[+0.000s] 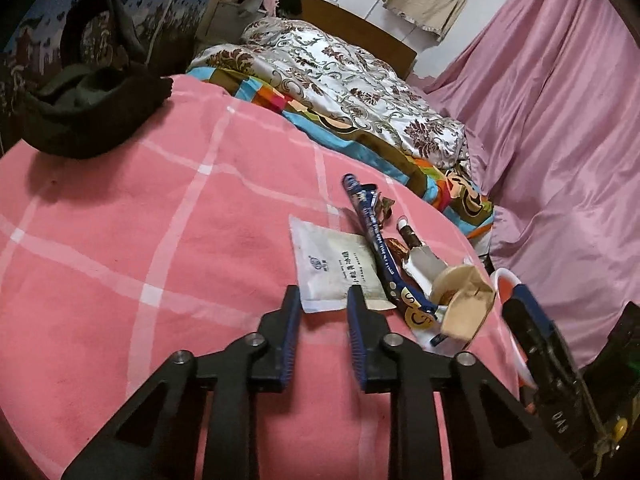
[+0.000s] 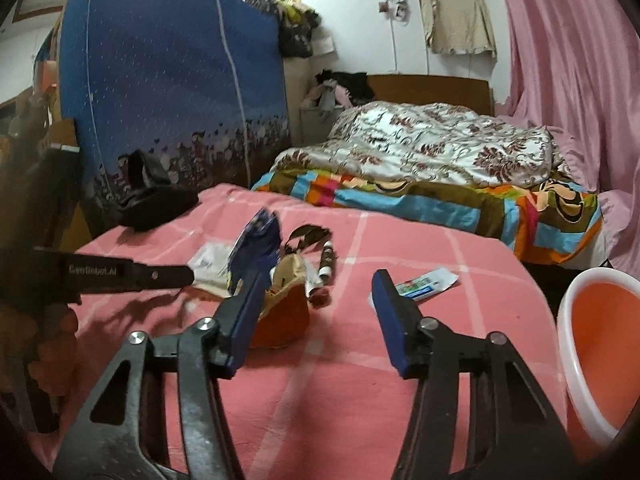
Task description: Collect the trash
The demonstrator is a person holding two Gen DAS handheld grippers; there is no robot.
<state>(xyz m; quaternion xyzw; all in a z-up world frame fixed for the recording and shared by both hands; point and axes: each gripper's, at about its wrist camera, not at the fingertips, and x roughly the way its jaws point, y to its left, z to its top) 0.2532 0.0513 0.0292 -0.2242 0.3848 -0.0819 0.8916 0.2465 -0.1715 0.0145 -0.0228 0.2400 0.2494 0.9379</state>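
Setting: a bed covered by a pink checked blanket (image 1: 160, 216), with a folded floral quilt (image 1: 352, 80) at its far end and a pink curtain (image 1: 560, 120) along one side.
Trash cluster: several wrappers lie together on the blanket, near the bed's edge.
White sachet (image 1: 336, 268): lies flat on the blanket, its near edge between the tips of the left gripper.
Blue wrapper (image 1: 376, 236): long and crumpled, lying across the sachet's far side and over the other scraps.
Tan paper cup (image 1: 464, 300): crushed, on its side just beside the blue wrapper; the right wrist view shows its orange outside next to the right gripper's left finger.
Small striped packet (image 2: 426, 282): lies alone on the blanket, apart from the cluster, just beyond the right gripper's right finger.
Bin (image 2: 596, 344): white rim, orange inside, standing beside the bed at the right.
Left gripper (image 1: 322, 300): jaws narrow, straddling the sachet's near edge; whether the pads (image 1: 354, 312) press on it cannot be told.
Right gripper (image 2: 320, 288): jaws about half apart, hanging over the blanket with nothing between them.
Dark garment (image 1: 92, 120): heaped at the blanket's far left, well apart from the trash.
Blue fabric wardrobe (image 2: 172, 80): stands beside the bed, behind the garment.
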